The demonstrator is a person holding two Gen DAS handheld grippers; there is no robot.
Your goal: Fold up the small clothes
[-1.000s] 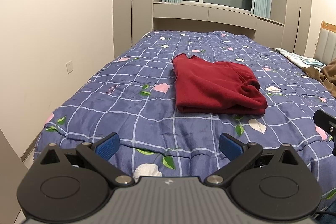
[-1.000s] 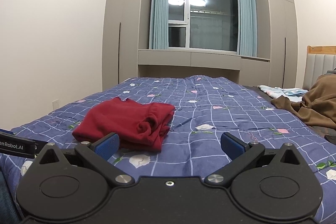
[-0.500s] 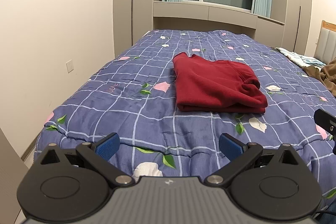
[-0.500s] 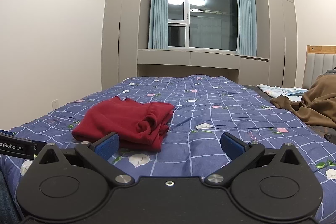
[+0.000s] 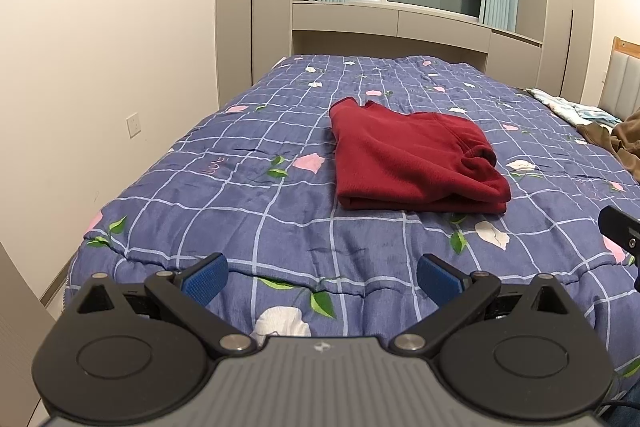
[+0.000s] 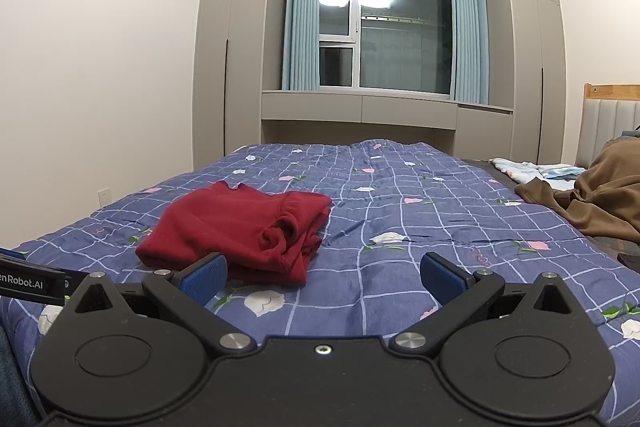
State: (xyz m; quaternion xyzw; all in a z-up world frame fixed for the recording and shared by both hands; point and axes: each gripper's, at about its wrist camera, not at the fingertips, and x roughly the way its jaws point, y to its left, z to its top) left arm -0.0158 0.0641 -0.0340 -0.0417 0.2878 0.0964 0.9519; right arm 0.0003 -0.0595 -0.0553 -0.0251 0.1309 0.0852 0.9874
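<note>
A dark red garment (image 5: 412, 157) lies folded in a flat stack on the blue flowered quilt (image 5: 256, 195). It also shows in the right wrist view (image 6: 244, 231), left of centre. My left gripper (image 5: 320, 279) is open and empty, held back over the near edge of the bed, well short of the garment. My right gripper (image 6: 322, 277) is open and empty, also near the bed's front edge, with the garment ahead and to its left. Part of the right gripper (image 5: 620, 233) shows at the right edge of the left wrist view.
A brown blanket (image 6: 596, 203) and a light blue cloth (image 6: 536, 171) lie at the bed's right side by the headboard (image 6: 608, 123). A wall (image 5: 100, 67) runs along the left. Cabinets and a window (image 6: 384, 31) stand beyond the bed.
Both grippers have drifted slightly back and tilted up; the garment sits a little lower in both views. The garment itself has not moved. Both grippers stay open.
</note>
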